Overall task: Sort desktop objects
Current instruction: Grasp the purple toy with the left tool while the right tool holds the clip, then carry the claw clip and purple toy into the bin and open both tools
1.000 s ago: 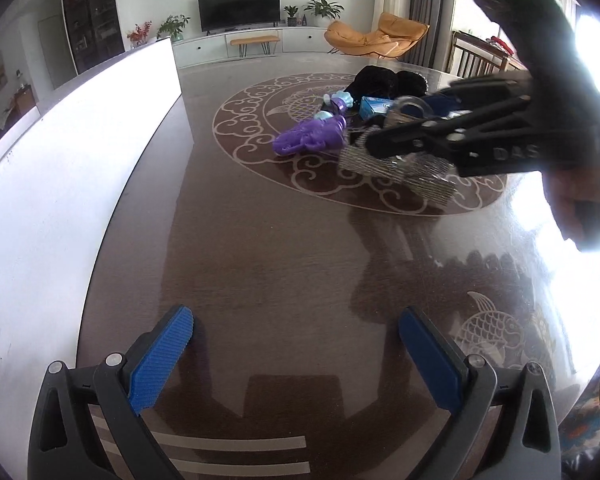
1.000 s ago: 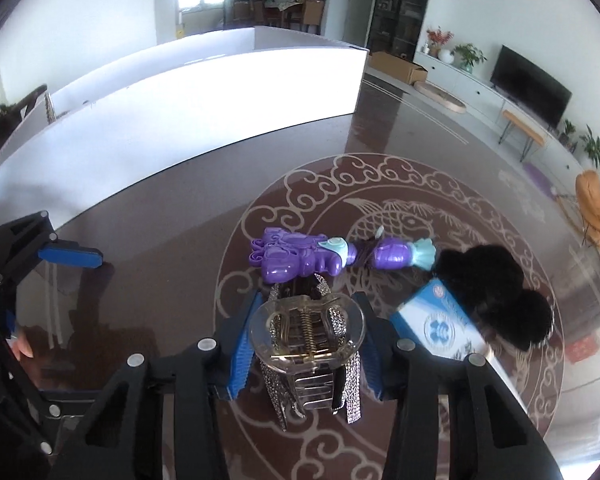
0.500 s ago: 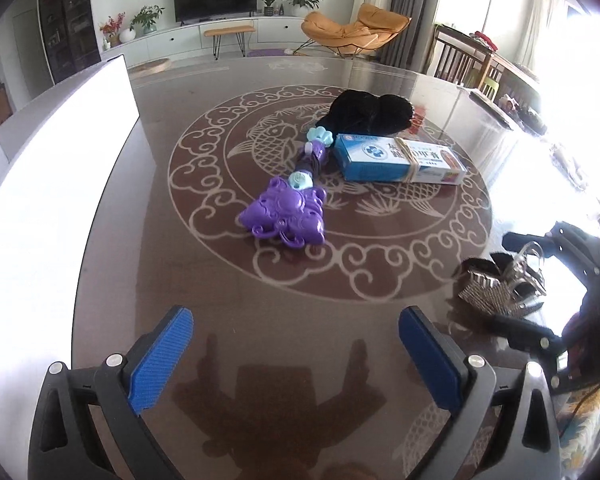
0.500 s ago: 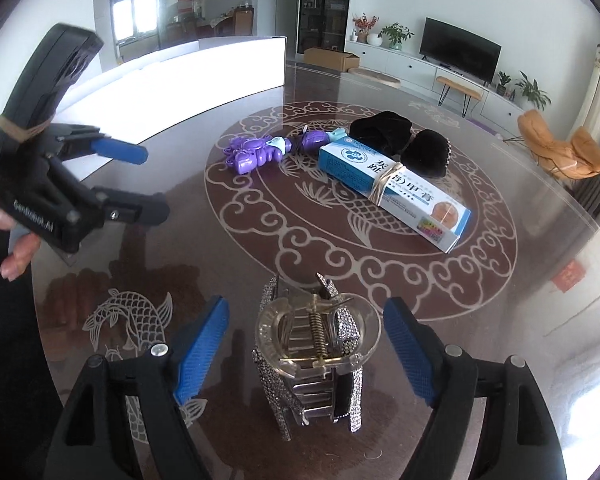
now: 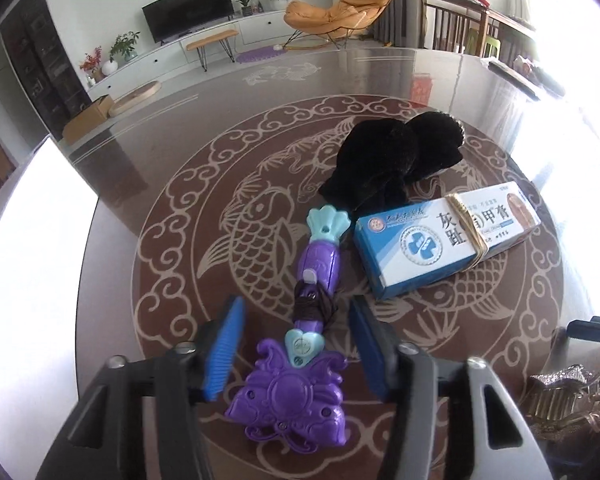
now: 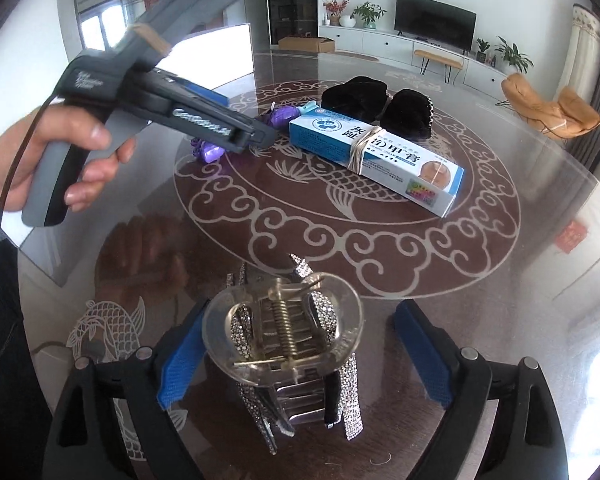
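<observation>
Evidently the bench [image 5: 148,148] is carrying everything: left claw [image 5: 296,344], spread, is straddling the purple toy wand [image 5: 300,360] at six o'clock for pickup; right claw [image 6: 300,344], spread, is flanking the rhinestone hair clip [image 6: 284,344] without gripping.

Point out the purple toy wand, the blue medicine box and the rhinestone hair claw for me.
purple toy wand [image 5: 315,270]: left wrist view, on its purple handle.
blue medicine box [image 5: 446,242]: left wrist view, on its top face.
rhinestone hair claw [image 6: 284,330]: right wrist view, on its spring hinge.

left hand-held gripper [image 5: 296,344]: fingers apart | right hand-held gripper [image 6: 300,356]: fingers apart
</observation>
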`<state>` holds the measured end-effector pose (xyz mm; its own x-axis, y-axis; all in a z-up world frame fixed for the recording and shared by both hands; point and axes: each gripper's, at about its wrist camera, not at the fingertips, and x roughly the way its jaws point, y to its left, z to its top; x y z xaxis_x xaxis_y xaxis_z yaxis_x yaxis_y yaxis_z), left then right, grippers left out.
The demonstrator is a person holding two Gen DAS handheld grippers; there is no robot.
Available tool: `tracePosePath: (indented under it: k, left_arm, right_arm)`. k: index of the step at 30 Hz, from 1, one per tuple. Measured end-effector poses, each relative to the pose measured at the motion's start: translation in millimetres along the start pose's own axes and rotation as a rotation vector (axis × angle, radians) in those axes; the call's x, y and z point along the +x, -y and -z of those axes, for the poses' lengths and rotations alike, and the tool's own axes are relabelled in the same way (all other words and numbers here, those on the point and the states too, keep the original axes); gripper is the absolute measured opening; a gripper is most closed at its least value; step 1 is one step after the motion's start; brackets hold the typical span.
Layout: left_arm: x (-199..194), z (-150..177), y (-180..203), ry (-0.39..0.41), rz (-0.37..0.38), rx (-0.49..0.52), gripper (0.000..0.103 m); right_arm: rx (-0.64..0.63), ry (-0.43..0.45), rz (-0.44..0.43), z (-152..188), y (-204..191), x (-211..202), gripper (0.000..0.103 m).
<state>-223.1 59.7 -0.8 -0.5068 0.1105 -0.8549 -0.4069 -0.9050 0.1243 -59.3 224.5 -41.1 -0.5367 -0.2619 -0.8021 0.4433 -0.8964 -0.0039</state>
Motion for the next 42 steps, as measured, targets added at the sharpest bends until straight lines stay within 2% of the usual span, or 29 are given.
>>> tracePosePath:
  k: [1,4,9,14,17,20,22,26,32,35,37,40,42]
  left_arm:
    - [0,-1,2,0.008,0.018,0.006,0.023]
    - [-4,7,6,0.021,0.031,0.024,0.021]
    - [-29,43,-10,0.069,0.091,-0.114,0.021]
    - [-75,80,-12,0.169,0.157,-0.169,0.020]
    - [-108,94,-12,0.245,0.204,-0.192,0.020]
    - [-136,106,-14,0.309,0.241,-0.230,0.020]
    - [-154,113,-17,0.346,0.249,-0.251,0.020]
    - [-194,129,-34,0.420,0.262,-0.311,0.020]
    - [-261,164,-93,0.525,0.239,-0.411,0.020]
    - [-285,184,-141,0.541,0.178,-0.486,0.020]
    - [-297,198,-176,0.528,0.095,-0.528,0.020]
    - [-299,219,-224,0.467,0.005,-0.600,0.020]
    - [-292,230,-253,0.415,-0.019,-0.654,0.020]
  right_arm:
    - [-0.004,0.000,0.003,0,-1,0,0.091]
    - [0.011,0.005,-0.017,0,3,-1,0.092]
    - [0.029,0.013,-0.041,1,7,-1,0.092]
    - [0.076,0.029,-0.099,3,16,-6,0.092]
    - [0.059,0.003,-0.079,2,15,-8,0.090]
    - [0.061,0.016,-0.074,1,15,-13,0.081]
    - [0.062,0.014,-0.095,0,17,-10,0.056]
    - [0.063,0.003,-0.100,-2,15,-14,0.054]
    - [0.015,0.057,-0.121,-32,-5,-52,0.054]
    - [-0.038,0.117,-0.146,-68,-32,-71,0.054]
    - [-0.069,0.156,-0.187,-98,-57,-78,0.054]
    - [-0.108,0.213,-0.280,-144,-105,-84,0.054]
    - [-0.129,0.246,-0.358,-173,-144,-86,0.054]
